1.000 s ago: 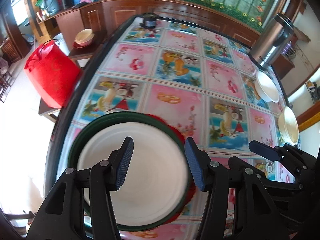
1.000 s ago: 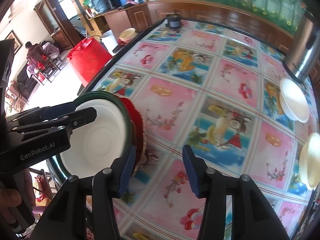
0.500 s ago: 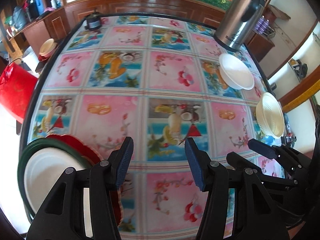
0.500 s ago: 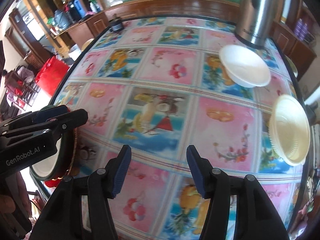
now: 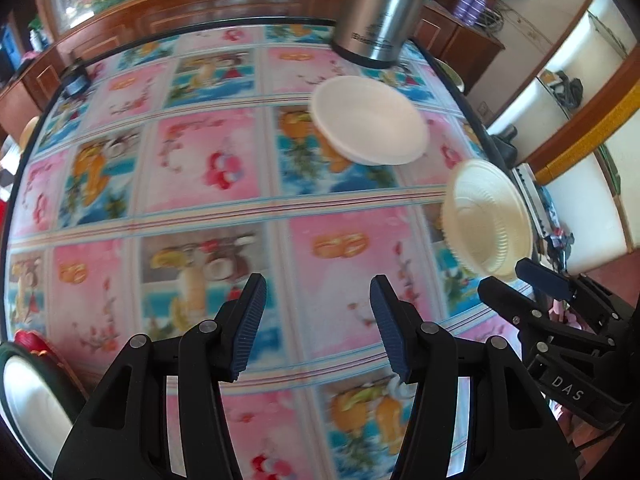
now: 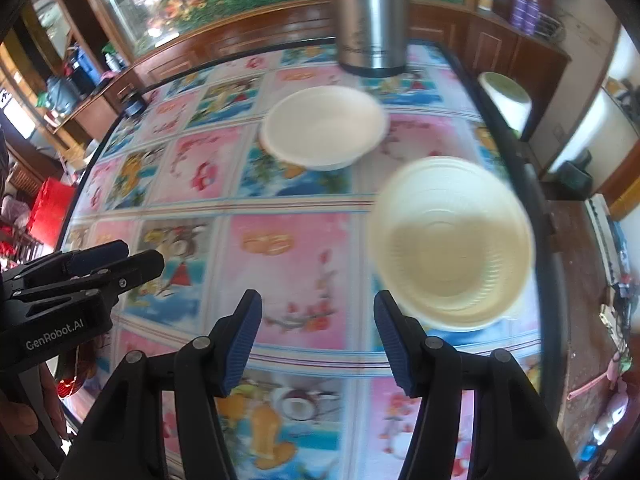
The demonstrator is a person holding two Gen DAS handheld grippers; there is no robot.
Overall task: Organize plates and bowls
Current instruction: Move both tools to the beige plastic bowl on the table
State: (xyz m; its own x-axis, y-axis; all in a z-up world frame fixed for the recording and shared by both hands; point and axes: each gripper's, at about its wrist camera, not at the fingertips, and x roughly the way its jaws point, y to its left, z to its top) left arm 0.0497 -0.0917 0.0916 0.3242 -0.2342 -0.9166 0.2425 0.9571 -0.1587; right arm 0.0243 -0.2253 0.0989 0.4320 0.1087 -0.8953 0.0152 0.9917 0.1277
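table (image 6: 304, 240): fruit-print cloth | on it: white bowl (image 6: 324, 128), cream bowl (image 6: 452, 248), steel flask (image 6: 370, 20)

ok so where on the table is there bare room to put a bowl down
The widest bare stretch of tablecloth runs left of the white bowl and cream bowl, over to the plate stack at the near left edge. The right side is crowded: both bowls, the steel flask, the right tongs.

Cream bowl (image 6: 452, 248) blocks rt, ctr tablecloth (image 6: 288, 248) free
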